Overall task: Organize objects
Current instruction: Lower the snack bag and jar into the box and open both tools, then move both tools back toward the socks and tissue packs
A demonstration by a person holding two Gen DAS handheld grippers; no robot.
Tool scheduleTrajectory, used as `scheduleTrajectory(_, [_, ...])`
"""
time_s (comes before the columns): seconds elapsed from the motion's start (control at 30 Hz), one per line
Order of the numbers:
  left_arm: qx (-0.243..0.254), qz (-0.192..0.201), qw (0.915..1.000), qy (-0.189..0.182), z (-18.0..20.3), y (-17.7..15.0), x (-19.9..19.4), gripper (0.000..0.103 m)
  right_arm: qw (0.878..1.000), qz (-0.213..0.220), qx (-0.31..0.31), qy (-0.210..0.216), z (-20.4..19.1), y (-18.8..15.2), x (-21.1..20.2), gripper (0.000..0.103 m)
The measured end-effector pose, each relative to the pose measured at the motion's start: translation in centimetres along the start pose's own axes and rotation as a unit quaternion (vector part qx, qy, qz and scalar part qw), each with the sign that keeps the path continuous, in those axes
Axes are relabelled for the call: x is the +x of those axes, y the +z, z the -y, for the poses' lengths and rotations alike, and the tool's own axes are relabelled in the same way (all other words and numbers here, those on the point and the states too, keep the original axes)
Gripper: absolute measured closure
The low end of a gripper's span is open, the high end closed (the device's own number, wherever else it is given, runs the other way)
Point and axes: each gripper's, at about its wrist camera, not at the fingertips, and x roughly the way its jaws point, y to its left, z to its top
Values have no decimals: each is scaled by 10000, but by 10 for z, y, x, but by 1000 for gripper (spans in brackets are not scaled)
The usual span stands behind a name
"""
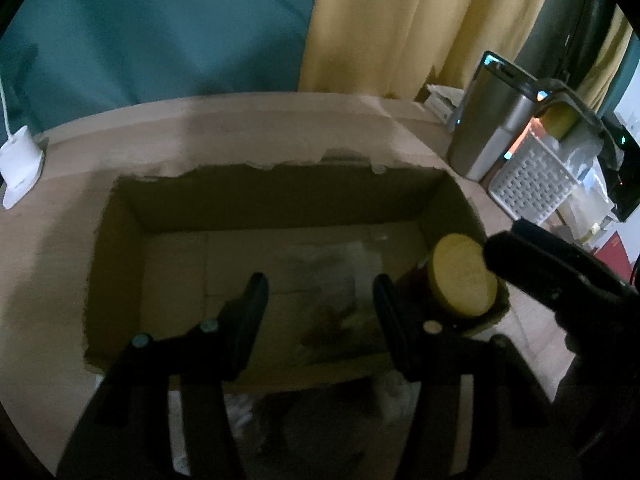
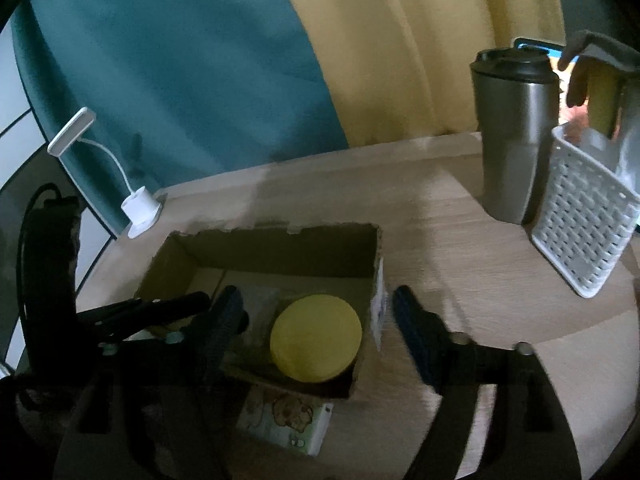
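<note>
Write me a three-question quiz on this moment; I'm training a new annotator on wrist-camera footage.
1. True or false: the yellow-lidded jar stands inside the cardboard box.
2. What stands right beside the steel tumbler? A) white perforated basket B) white desk lamp C) a red kettle
3. Fill in: the right gripper has its fingers spread to either side of the jar's ____.

Key
1. True; it sits in the box's corner.
2. A; the lamp stands far off, at the table's other edge.
3. Lid; the fingers do not press on it.
</note>
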Motion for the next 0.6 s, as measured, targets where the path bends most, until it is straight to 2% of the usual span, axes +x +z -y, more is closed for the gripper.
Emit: scheduleTrajectory(0.6, [-31, 448, 9989, -114, -22, -15, -42, 46, 9983, 91, 9, -571, -15, -15, -32, 19])
